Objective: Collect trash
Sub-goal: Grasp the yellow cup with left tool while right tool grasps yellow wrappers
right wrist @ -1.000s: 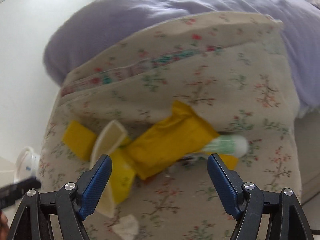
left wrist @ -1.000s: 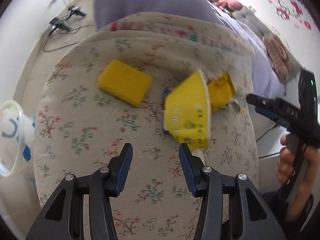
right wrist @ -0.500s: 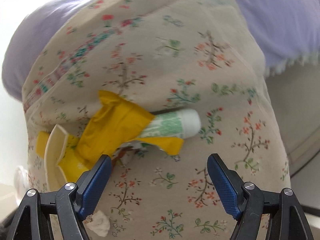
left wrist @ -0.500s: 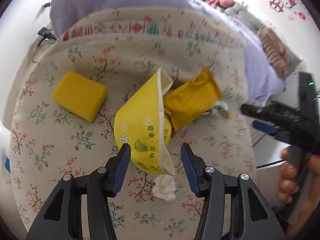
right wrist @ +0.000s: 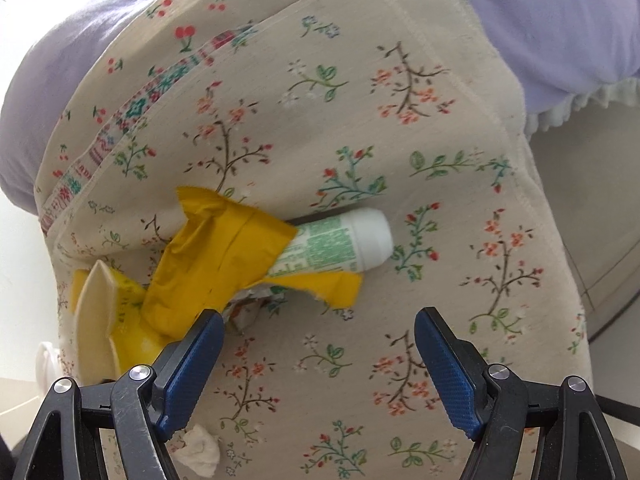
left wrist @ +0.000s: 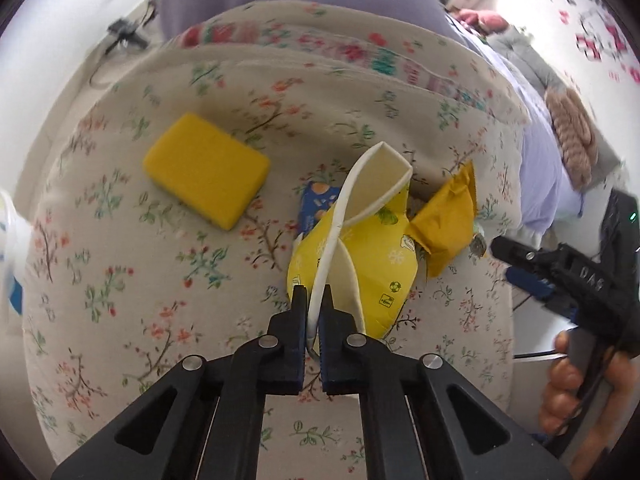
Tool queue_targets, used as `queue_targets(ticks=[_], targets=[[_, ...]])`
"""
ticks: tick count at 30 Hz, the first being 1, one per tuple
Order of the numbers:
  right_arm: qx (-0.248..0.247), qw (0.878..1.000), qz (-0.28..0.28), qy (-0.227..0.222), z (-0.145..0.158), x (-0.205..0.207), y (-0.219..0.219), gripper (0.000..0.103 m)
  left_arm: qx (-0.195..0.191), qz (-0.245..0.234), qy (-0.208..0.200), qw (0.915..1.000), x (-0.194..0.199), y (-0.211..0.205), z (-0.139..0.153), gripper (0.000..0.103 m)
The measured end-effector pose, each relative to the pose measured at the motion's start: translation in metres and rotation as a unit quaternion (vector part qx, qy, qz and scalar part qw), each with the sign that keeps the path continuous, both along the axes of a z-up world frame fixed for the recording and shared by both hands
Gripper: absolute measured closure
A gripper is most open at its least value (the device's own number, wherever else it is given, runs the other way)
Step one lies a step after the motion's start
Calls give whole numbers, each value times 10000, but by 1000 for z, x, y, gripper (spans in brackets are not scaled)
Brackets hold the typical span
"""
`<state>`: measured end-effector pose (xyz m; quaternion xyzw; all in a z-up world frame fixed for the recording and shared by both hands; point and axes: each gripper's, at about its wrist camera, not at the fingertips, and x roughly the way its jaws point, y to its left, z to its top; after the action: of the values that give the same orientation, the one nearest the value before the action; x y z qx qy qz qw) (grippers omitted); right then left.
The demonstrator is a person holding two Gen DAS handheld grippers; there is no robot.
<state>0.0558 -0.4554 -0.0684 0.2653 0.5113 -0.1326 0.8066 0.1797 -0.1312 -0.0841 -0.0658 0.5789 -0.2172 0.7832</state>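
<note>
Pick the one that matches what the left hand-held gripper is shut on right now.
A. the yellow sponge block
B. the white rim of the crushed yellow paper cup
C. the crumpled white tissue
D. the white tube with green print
B: in the left wrist view the left hand-held gripper has its jaws closed on the white rim of the crushed yellow paper cup, while the yellow sponge block lies apart.

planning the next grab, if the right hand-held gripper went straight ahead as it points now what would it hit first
Probably the floral cloth just ahead, then the white tube with the yellow wrapper over it; depth is unclear. The right hand-held gripper is open.
</note>
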Motion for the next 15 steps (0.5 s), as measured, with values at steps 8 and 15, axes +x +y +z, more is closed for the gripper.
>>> queue_targets(ticks=[8, 15], targets=[[989, 9948, 212, -104, -25, 17, 22, 20, -347, 272, 73, 9990, 1, 37, 9, 98], [1300, 9914, -15, -133, -47, 29, 37, 20, -433, 522, 80, 9977, 3, 71, 17, 98]])
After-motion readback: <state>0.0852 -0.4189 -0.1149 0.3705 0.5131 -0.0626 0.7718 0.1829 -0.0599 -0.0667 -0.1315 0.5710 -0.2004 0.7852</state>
